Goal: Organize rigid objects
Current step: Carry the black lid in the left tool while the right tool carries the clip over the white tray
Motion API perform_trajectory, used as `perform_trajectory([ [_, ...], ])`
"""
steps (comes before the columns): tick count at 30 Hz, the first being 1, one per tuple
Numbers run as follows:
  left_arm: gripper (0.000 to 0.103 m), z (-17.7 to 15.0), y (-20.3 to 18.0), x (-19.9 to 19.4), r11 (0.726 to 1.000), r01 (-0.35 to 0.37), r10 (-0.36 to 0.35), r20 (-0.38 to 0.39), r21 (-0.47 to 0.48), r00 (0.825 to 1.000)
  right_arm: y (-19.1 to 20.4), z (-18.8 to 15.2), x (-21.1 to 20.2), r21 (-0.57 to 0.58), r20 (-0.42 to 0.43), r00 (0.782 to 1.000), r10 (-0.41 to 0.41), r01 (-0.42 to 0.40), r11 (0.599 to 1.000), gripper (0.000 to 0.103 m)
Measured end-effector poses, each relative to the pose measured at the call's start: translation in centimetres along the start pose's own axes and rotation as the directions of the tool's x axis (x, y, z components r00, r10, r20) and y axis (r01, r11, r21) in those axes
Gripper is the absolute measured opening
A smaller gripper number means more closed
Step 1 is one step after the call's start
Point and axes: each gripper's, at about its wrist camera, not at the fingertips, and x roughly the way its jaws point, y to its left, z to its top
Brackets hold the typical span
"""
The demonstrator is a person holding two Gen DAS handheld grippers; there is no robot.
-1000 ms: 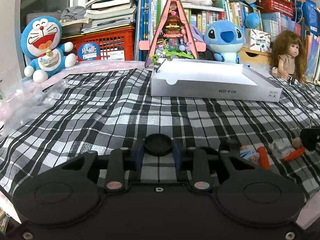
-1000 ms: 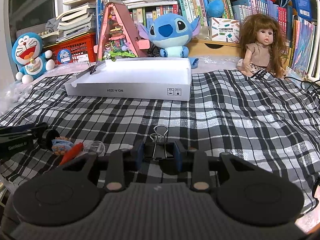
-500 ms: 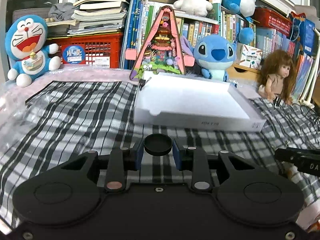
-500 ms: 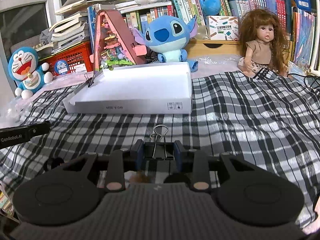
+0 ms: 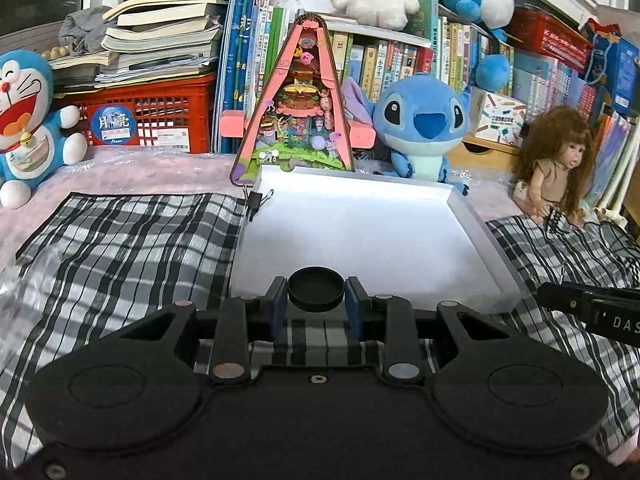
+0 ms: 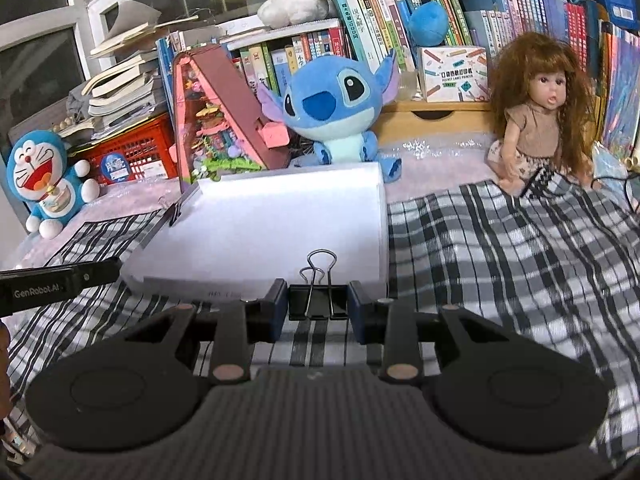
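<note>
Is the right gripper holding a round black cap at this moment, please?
No, the right gripper is shut on a black binder clip; the round black cap sits in the left gripper.

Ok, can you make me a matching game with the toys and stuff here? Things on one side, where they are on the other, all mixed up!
Things:
1. round black cap
2. black binder clip
3. blue plush with big ears
4. doll with brown hair

Places:
A. sitting at the far right edge of the checked cloth
B. clamped in the left gripper
C. behind the white box, next to the pink triangle house
D. clamped in the right gripper

Pairs: 1-B, 2-D, 3-C, 4-A
</note>
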Motion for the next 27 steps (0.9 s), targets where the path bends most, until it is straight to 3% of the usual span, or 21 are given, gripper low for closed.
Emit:
perform_trajectory([
  [5, 0.029, 1.1, -0.7, 2.0, 1.000, -0.024, 0.024, -0.011, 0.012, 1.000, 0.0, 1.7, 1.4, -0.002, -0.019, 1.000, -0.013, 0.013, 1.000, 0.037],
  [14, 0.029, 2.7, -0.5, 7.2, 0.999, -0.040, 0.039, -0.120, -0.006, 0.992, 0.7, 3.5, 5.2, -0.020, -0.088, 0.996, -0.034, 0.032, 0.999, 0.037],
  [27, 0.029, 2.3, -1.1, 11.6, 0.999, -0.047, 0.047, -0.203, 0.006, 0.978, 1.4, 3.7, 10.7, -0.028, -0.188, 0.981, -0.057, 0.052, 0.998, 0.038],
])
